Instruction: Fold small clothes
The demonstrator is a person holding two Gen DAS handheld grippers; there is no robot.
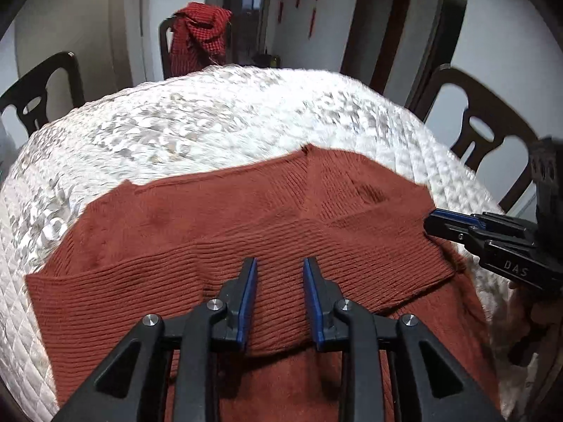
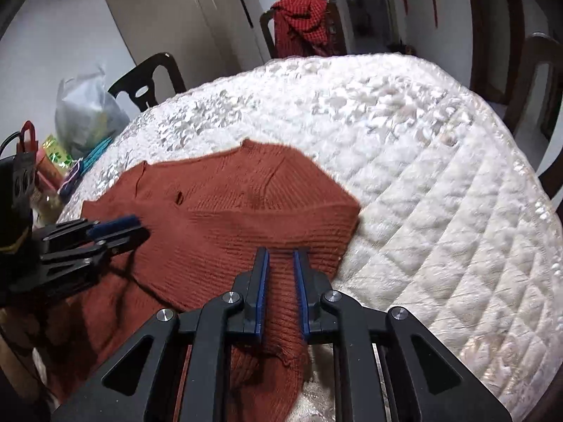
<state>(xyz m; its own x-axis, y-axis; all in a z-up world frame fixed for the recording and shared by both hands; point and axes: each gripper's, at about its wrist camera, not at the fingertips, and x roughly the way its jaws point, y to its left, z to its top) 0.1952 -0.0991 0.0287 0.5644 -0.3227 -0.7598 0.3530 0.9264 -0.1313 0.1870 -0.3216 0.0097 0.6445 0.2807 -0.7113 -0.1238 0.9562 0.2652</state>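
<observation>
A rust-brown ribbed sweater (image 1: 211, 228) (image 2: 228, 204) lies flat on the white quilted table cover (image 1: 211, 112) (image 2: 422, 176). One layer of it is folded over the rest, and the near part hangs over the table edge. My left gripper (image 1: 279, 262) hovers over the fold's near edge, open, with only flat knit showing in the gap. From the right wrist it appears at the sweater's left side (image 2: 142, 230). My right gripper (image 2: 280, 252) stands over the sweater's right part, jaws a narrow gap apart, fabric lying flat beneath them. Its tips (image 1: 431, 223) reach the sweater's right edge.
Dark wooden chairs (image 1: 485, 123) (image 1: 38, 88) ring the table. A red checked cloth (image 1: 200, 38) (image 2: 302, 24) hangs on the far chair. A plastic bag (image 2: 88, 112) and small colourful items (image 2: 52, 161) sit at the table's left side.
</observation>
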